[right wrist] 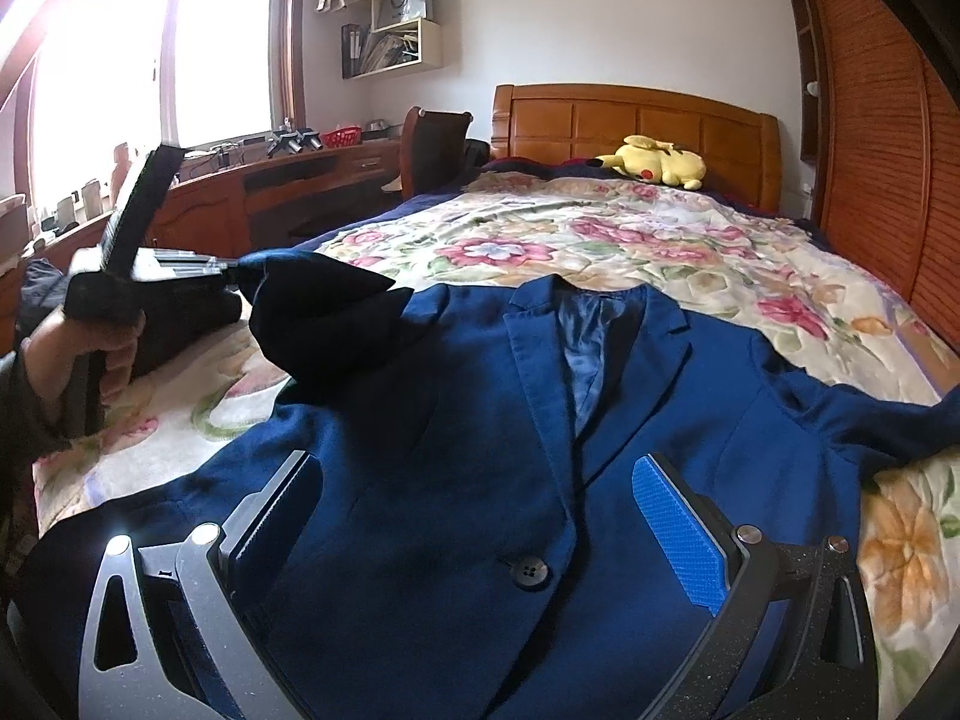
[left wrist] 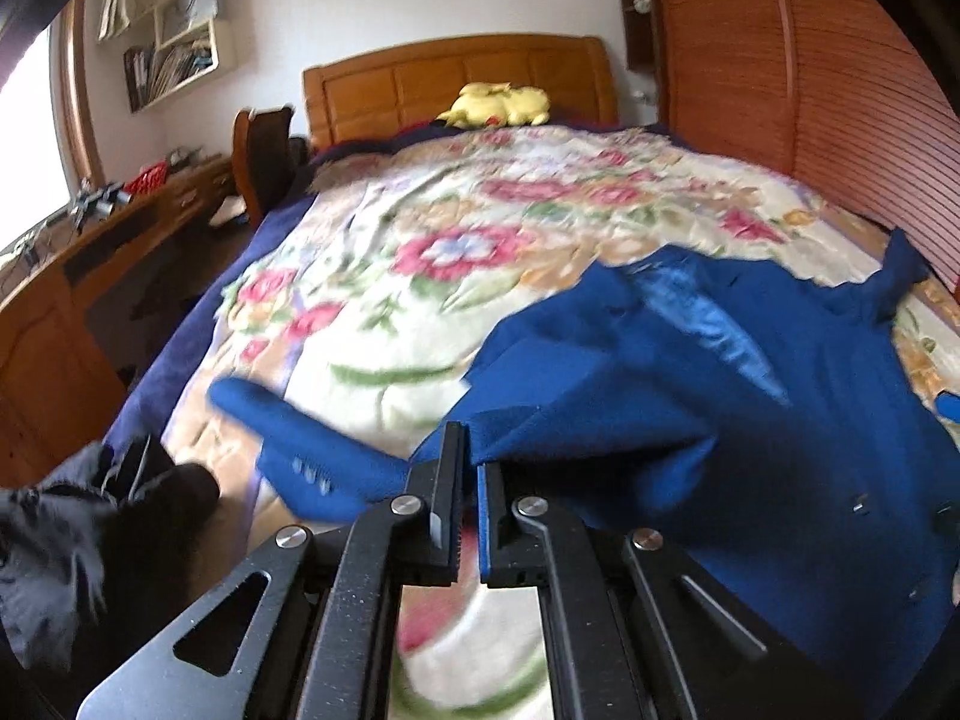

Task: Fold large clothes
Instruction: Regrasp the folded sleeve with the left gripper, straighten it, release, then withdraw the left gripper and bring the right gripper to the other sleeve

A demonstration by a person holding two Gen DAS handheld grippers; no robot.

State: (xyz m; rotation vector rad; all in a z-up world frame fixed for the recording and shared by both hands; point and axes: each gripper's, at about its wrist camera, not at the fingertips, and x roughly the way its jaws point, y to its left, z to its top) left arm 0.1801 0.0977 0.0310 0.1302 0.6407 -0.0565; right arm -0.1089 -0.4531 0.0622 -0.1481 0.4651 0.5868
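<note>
A dark blue suit jacket [right wrist: 480, 396] lies front up on the floral blanket, lapels toward the headboard, with one button near my right gripper. My right gripper [right wrist: 480, 504] hovers open over the jacket's lower front, its blue pad [right wrist: 678, 534] and the grey finger wide apart. My left gripper [left wrist: 471, 456] is shut on a fold of the jacket [left wrist: 660, 390]. In the right wrist view, the left gripper [right wrist: 231, 267] lifts the jacket's left shoulder and sleeve off the bed. The buttoned cuff [left wrist: 300, 456] hangs to the left.
The floral blanket [left wrist: 420, 228] covers the bed, with a yellow plush toy [right wrist: 657, 165] by the wooden headboard. A black garment [left wrist: 72, 540] lies at the near left edge. A desk [right wrist: 270, 192] and chair stand left, a slatted wardrobe [right wrist: 870, 150] right. A hand [right wrist: 114, 330] holds the left gripper.
</note>
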